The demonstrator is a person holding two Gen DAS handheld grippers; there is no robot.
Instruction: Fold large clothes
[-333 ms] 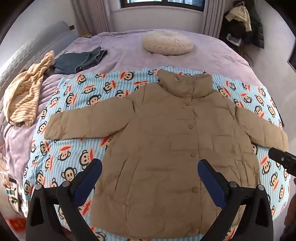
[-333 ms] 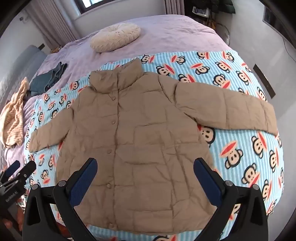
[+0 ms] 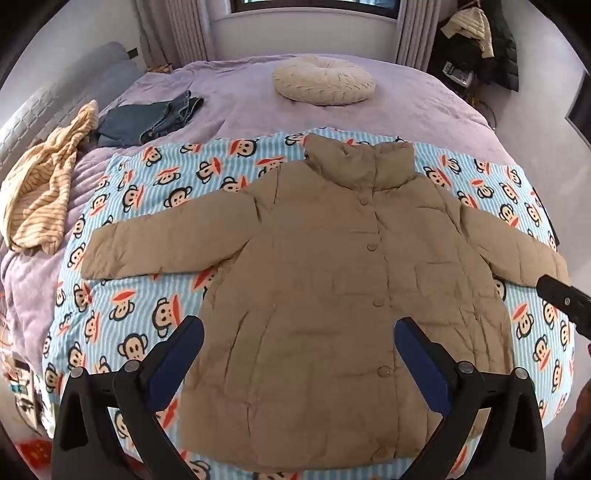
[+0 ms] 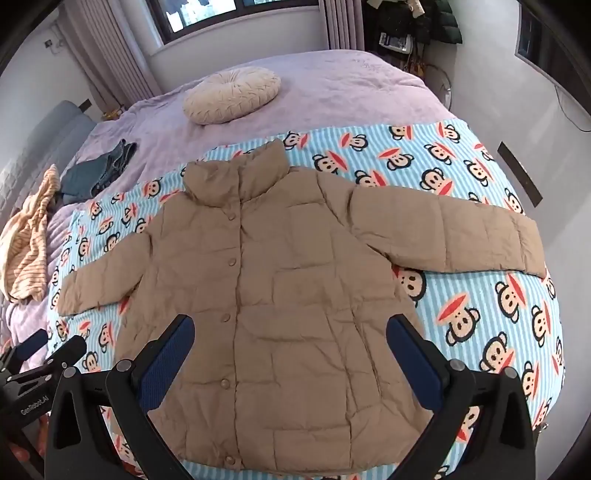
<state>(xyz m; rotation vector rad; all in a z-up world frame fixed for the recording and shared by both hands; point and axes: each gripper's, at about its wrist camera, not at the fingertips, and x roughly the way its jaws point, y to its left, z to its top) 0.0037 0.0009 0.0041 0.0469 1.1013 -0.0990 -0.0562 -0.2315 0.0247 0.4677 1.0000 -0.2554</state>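
Note:
A tan puffer jacket (image 3: 332,280) lies flat and buttoned, front up, on a blue monkey-print sheet (image 3: 140,302), both sleeves spread sideways. It also shows in the right wrist view (image 4: 280,295). My left gripper (image 3: 299,347) is open and empty, held above the jacket's lower half. My right gripper (image 4: 291,343) is open and empty, also above the lower half. The right gripper's tip shows at the right edge of the left wrist view (image 3: 565,302). The left gripper shows at the lower left of the right wrist view (image 4: 40,354).
The sheet covers the near part of a purple bed (image 3: 240,96). A round cream cushion (image 3: 323,85) lies at the far side. Folded jeans (image 3: 151,120) and a yellow striped garment (image 3: 44,188) lie at the left. Clothes hang at the back right (image 3: 476,33).
Both views have tilted up a little, so the jacket sits slightly lower in frame. The jacket has not moved and both grippers stay open.

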